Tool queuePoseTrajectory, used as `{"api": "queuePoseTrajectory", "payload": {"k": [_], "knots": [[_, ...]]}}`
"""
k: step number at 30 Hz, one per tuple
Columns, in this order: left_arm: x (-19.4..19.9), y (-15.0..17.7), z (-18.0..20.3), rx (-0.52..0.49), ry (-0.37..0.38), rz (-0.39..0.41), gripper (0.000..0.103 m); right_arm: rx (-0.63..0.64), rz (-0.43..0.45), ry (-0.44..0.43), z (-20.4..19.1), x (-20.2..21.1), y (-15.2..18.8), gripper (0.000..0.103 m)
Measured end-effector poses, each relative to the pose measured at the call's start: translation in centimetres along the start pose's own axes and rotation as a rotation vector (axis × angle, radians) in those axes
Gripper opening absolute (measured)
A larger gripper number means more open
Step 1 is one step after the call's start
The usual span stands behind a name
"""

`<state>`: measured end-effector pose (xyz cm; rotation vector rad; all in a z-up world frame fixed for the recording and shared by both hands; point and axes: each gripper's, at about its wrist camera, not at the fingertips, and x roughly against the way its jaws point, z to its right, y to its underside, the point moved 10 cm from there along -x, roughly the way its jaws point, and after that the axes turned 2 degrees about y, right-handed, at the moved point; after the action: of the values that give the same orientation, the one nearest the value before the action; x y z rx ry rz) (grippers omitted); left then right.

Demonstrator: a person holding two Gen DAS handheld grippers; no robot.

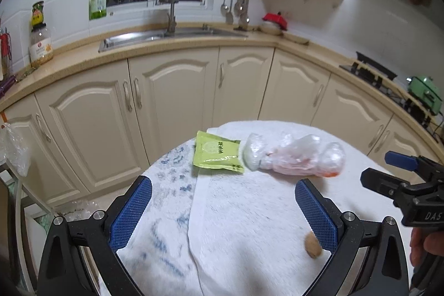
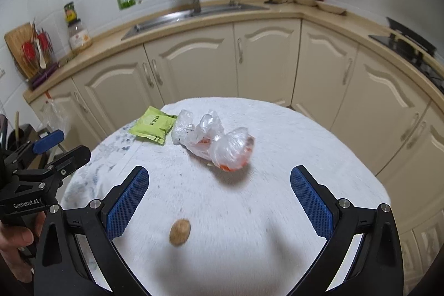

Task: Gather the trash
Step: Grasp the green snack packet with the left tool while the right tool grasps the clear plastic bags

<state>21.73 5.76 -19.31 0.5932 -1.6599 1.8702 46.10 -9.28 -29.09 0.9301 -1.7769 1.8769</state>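
Partly hidden: brown nut (image 1: 313,248) behind left claw (image 1: 223,205) finger; contents of plastic bag (image 1: 294,156) unclear.

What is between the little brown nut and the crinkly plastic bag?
Nothing: in the right wrist view, only bare white fluffy cloth lies between the nut and the crumpled plastic bag.

Green packet (image 1: 217,153), blue-padded tongs (image 1: 223,212)
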Motion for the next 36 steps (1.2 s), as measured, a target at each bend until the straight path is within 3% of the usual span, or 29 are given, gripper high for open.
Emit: {"api": "queuePoseTrajectory", "payload": {"k": [6,13,17,19,20,22,23,26,30,36], "knots": [[-7.4,-2.1,0.2,-0.032,-0.012,-0.076,0.102,0.096,-0.062,0.020,-0.1,-5.1,-1.3,0.103],[-16.7,-4.4,-0.4,-0.070,-0.014,-0.191,0.102,0.292,-0.179,0.005,-1.6,-11.1,-1.1,0.101],[-21.7,-5.6,-0.9,-0.078,-0.024,-0.248,0.102,0.338,-0.224,-0.021,-2.1,-13.6,-0.5,0.086],[-23.8,-6.3,-0.8,-0.072,-0.010,-0.271,0.097,0.330,-0.226,-0.050,-2.4,-13.9,-0.3,0.072],[-24.7,-6.4,-0.7,-0.062,0.008,-0.284,0.087,0.325,-0.224,-0.061,-2.5,-13.8,-0.2,0.067],[-25.7,-6.8,-0.7,-0.064,0.018,-0.280,0.077,0.305,-0.210,-0.088,-2.6,-13.2,-0.2,0.041],[-26.2,-7.2,-0.5,-0.069,0.032,-0.276,0.063,0.292,-0.211,-0.099,-2.6,-13.0,-0.2,0.034],[-27.4,-8.3,-0.2,-0.075,0.048,-0.268,0.041,0.235,-0.203,-0.127,-1.9,-12.2,0.1,0.032],[-28.6,-8.9,0.0,-0.064,0.084,-0.268,0.026,0.160,-0.171,-0.128,-0.8,-10.2,0.1,0.031],[-29.5,-9.4,-0.1,-0.066,0.123,-0.253,0.025,0.040,-0.137,-0.129,2.0,-6.1,1.5,0.029]]}}
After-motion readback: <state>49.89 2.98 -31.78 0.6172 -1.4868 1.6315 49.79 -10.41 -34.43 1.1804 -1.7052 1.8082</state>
